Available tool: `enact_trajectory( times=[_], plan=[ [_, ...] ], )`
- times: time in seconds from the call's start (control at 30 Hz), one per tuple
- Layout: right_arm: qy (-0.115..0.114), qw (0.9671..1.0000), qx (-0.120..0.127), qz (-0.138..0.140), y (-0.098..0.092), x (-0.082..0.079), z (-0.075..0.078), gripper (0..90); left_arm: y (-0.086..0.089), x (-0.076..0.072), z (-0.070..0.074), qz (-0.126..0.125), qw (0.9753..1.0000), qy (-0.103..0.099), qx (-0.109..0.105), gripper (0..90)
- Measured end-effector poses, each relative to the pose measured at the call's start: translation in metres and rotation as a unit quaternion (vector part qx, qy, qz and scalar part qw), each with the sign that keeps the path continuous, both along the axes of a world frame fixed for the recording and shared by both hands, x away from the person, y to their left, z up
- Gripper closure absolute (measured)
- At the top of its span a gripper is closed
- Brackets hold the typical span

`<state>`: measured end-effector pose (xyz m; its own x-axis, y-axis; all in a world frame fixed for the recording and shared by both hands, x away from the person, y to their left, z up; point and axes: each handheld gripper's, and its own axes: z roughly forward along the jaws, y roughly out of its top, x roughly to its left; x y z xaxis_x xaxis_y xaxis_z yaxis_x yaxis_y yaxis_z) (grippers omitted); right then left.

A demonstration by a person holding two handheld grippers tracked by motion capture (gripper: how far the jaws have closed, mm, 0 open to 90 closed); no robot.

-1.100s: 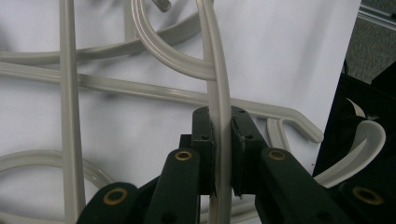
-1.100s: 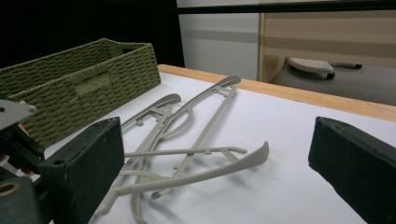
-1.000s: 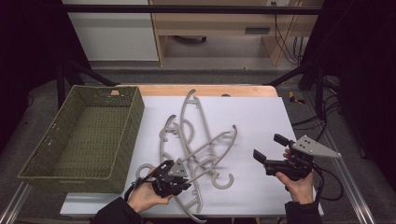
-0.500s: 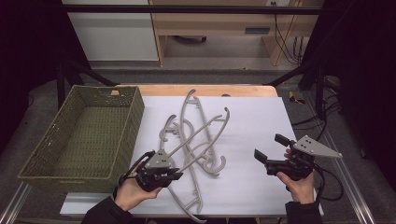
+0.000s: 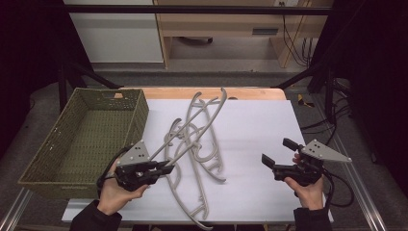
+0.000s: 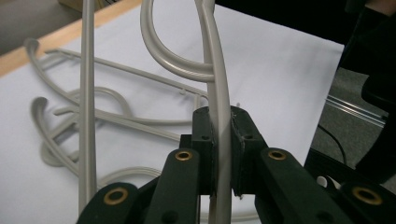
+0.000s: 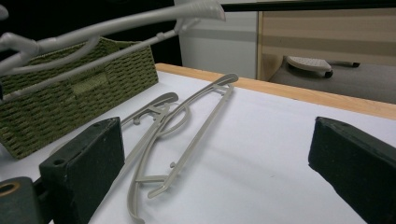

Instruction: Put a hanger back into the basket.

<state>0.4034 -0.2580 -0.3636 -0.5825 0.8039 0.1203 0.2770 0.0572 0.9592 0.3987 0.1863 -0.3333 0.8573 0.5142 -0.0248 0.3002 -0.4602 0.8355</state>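
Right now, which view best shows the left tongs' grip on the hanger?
Left gripper view: the left tongs are shut on the hanger, its bar pinched between both pads. The high view shows the grip small, with the hanger lifted at an angle beside the basket. The right gripper view shows the raised hanger, not the grip.

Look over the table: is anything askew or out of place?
Yes. The grey hangers lie in a crossed, tangled heap on the white table, while the basket sits empty. The left tongs grip one hanger, tilted upward.
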Motion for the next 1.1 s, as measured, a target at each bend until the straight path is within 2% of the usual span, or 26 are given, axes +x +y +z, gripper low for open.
enact_trajectory(
  times=[0.17, 0.3, 0.33, 0.37, 0.5, 0.77, 0.87, 0.9, 1.1],
  plan=[
    [0.000, 1.0000, 0.000, -0.001, -0.001, -0.001, 0.001, 3.6, 0.019, 0.005, 0.017, 0.016, 0.9996, -0.015, -0.015, 82.1],
    [0.000, 1.0000, 0.001, -0.002, -0.002, -0.001, 0.000, 3.6, 0.030, 0.010, 0.035, 0.024, 0.9993, -0.024, -0.015, 82.1],
    [-0.001, 1.0000, -0.001, -0.001, -0.002, -0.001, 0.000, 3.6, 0.030, 0.010, 0.035, 0.024, 0.9993, -0.024, -0.015, 82.1],
    [0.000, 1.0000, -0.001, -0.002, -0.001, -0.001, 0.000, 3.6, 0.036, 0.014, 0.045, 0.022, 0.9993, -0.025, -0.015, 82.1],
    [-0.002, 1.0000, -0.002, -0.001, -0.001, -0.001, 0.000, 3.6, 0.045, 0.021, 0.056, 0.023, 0.9993, -0.027, -0.007, 82.1],
    [0.001, 1.0000, -0.004, 0.000, -0.001, 0.000, -0.001, 3.6, 0.071, 0.039, 0.067, 0.038, 0.9989, -0.028, -0.005, 82.0],
    [0.001, 1.0000, -0.006, 0.001, 0.000, 0.000, -0.002, 3.6, 0.078, 0.042, 0.069, 0.043, 0.9986, -0.031, 0.002, 82.0],
    [0.003, 1.0000, -0.005, 0.000, 0.000, 0.001, -0.002, 3.6, 0.085, 0.043, 0.070, 0.050, 0.9982, -0.030, 0.010, 82.0],
    [0.005, 1.0000, -0.007, 0.002, 0.001, 0.001, -0.002, 3.5, 0.102, 0.045, 0.070, 0.060, 0.9975, -0.034, 0.013, 82.1]
  ],
)
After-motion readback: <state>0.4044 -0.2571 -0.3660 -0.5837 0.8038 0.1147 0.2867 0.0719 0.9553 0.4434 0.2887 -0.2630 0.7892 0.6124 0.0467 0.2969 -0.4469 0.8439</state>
